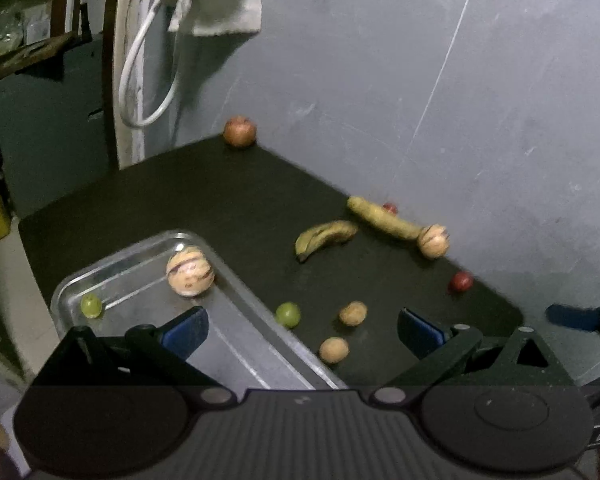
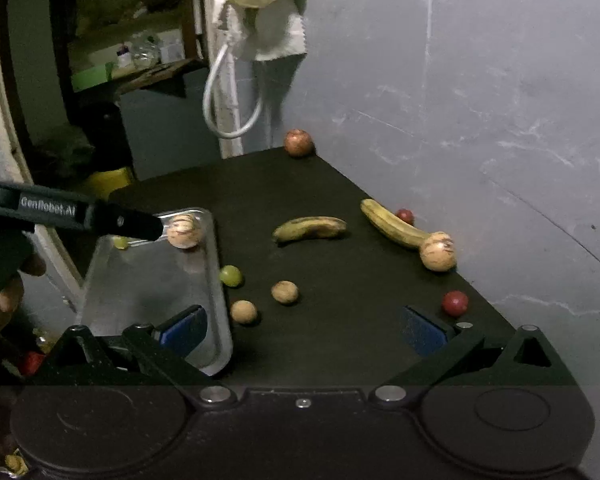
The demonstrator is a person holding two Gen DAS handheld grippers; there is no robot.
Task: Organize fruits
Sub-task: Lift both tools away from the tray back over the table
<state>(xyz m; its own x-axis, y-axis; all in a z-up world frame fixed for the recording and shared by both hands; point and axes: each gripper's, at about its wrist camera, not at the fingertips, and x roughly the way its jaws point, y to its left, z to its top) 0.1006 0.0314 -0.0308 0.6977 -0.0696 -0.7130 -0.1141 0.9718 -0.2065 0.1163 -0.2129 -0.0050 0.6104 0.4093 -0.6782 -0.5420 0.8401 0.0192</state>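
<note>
Tray [image 1: 236, 344]: steel, holds striped fruit [image 1: 189, 272] and green grape [image 1: 91, 305]
Left gripper [image 1: 300, 330]: jaws apart, empty; striped fruit at 11 o'clock beyond them
Right gripper [image 2: 302, 330]: jaws apart, empty

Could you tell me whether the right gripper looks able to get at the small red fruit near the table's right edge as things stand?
Probably yes: the right gripper is open and empty, and the small red fruit lies alone on the bare dark table, just beyond its right finger.
</note>
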